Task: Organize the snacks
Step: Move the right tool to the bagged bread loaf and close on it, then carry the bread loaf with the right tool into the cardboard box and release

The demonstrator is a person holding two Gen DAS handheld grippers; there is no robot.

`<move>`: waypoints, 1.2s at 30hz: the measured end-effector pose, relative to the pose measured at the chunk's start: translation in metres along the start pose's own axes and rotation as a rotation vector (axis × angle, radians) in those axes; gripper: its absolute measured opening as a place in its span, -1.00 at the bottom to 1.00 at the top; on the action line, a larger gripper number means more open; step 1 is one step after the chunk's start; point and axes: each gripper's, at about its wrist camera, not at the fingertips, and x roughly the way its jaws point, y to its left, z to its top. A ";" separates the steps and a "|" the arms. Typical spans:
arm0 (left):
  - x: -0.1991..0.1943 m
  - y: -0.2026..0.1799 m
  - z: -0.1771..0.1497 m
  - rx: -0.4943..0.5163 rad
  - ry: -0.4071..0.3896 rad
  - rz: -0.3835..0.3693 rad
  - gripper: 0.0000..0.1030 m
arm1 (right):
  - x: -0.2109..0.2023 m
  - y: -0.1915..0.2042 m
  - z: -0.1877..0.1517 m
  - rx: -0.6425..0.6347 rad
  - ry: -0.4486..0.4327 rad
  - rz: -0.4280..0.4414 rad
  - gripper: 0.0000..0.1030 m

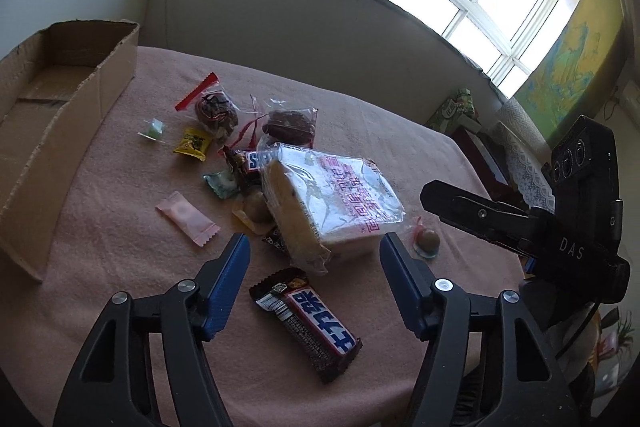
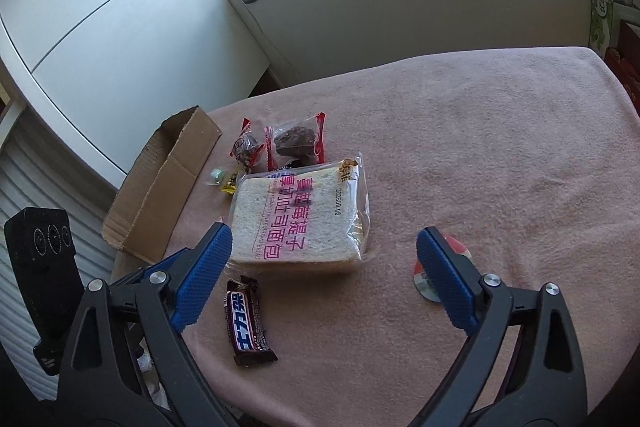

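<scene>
Snacks lie scattered on the pink cloth-covered worktop (image 1: 120, 187), taken here left to right from the open brown cardboard box (image 1: 60, 115) at its left edge. Just right of the box sit a small pale green wrapped sweet (image 1: 154, 128) and a yellow sachet (image 1: 192, 145). Nearer the camera lies a pink sealed sachet (image 1: 187, 218), its long axis slanting away from the box. Further right come two clear bags of dark dried fruit with red seals (image 1: 216, 109), a heap of small sweets, and the clear-wrapped sliced bread with pink lettering (image 1: 340, 203), lying flat. Right of the bread rests a small round brown sweet in clear wrap (image 1: 428, 241).

A dark brown chocolate bar with a blue-and-white label (image 1: 308, 323) lies alone in front of the bread; in the left wrist view its long axis runs diagonally, one end toward the bread.

The left tool (image 1: 315, 247) hangs over that bar, blue pads apart and empty. The right tool (image 2: 324, 241) hangs spread wide before the bread, gripping nothing.
</scene>
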 end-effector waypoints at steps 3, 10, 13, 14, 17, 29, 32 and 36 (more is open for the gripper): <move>0.007 -0.001 0.003 0.003 0.006 -0.005 0.16 | 0.013 -0.002 0.005 0.012 0.032 0.022 0.62; 0.014 0.001 0.007 -0.002 0.022 -0.015 -0.04 | 0.038 -0.004 0.010 0.019 0.086 0.039 0.37; 0.018 0.001 0.009 0.000 0.030 -0.017 -0.13 | 0.044 -0.009 0.013 0.035 0.096 0.052 0.37; 0.019 0.000 0.010 -0.001 0.032 -0.022 -0.18 | 0.046 -0.011 0.014 0.042 0.099 0.056 0.34; 0.023 -0.002 0.012 0.007 0.037 -0.026 -0.18 | 0.052 -0.017 0.016 0.063 0.114 0.068 0.30; 0.033 -0.010 0.014 0.021 0.039 -0.017 -0.20 | 0.061 -0.027 0.014 0.090 0.139 0.083 0.05; 0.034 -0.011 0.014 0.023 0.036 -0.018 -0.20 | 0.061 -0.026 0.013 0.095 0.141 0.078 0.05; 0.030 -0.011 0.013 0.028 0.024 -0.014 -0.20 | 0.058 -0.023 0.012 0.088 0.138 0.073 0.05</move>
